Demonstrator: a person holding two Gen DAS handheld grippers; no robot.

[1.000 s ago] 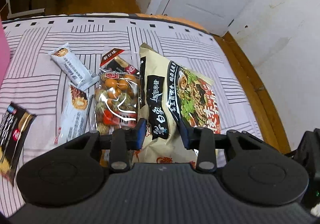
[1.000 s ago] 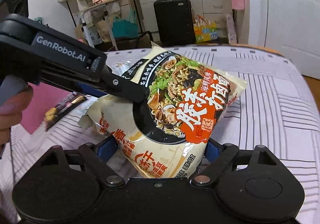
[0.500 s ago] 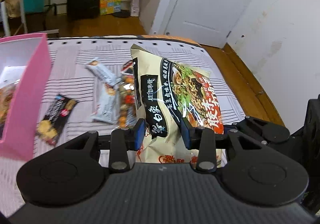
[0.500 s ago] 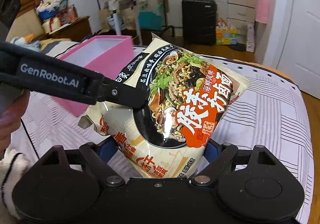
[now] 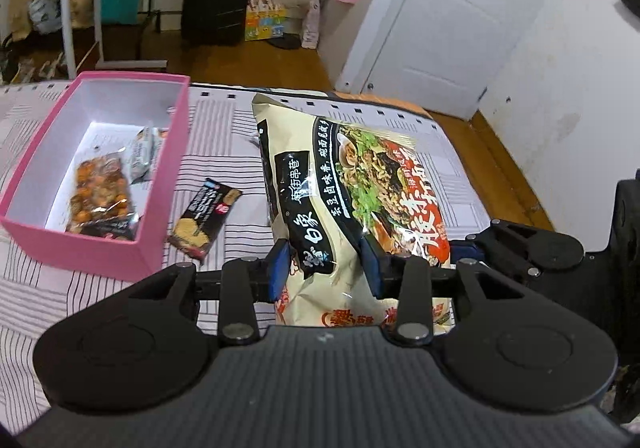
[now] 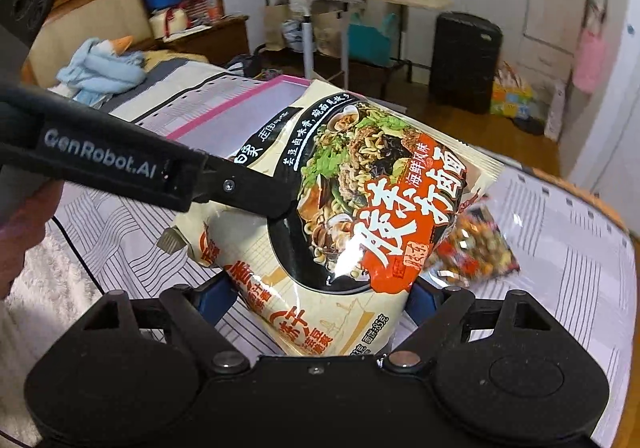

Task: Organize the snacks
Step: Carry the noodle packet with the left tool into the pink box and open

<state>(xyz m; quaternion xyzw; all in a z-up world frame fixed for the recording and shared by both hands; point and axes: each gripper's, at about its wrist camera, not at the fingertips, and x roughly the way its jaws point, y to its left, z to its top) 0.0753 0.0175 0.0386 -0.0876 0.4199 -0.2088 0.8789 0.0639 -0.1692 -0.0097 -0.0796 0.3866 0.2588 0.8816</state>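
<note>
Left wrist view: left gripper (image 5: 324,268) and right gripper (image 6: 318,298) both pinch noodle bag (image 5: 352,199); uneven release risks missing pink box (image 5: 168,175), centre left.

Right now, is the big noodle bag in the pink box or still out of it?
Out. The noodle bag is held between both grippers above the bedspread, right of the pink box, which holds only two small snack packs.

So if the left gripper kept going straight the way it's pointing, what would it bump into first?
The left gripper already pinches the noodle bag, so the bag leads. Past it lies the striped bedspread, probably right of the pink box. Depth is unclear.
</note>
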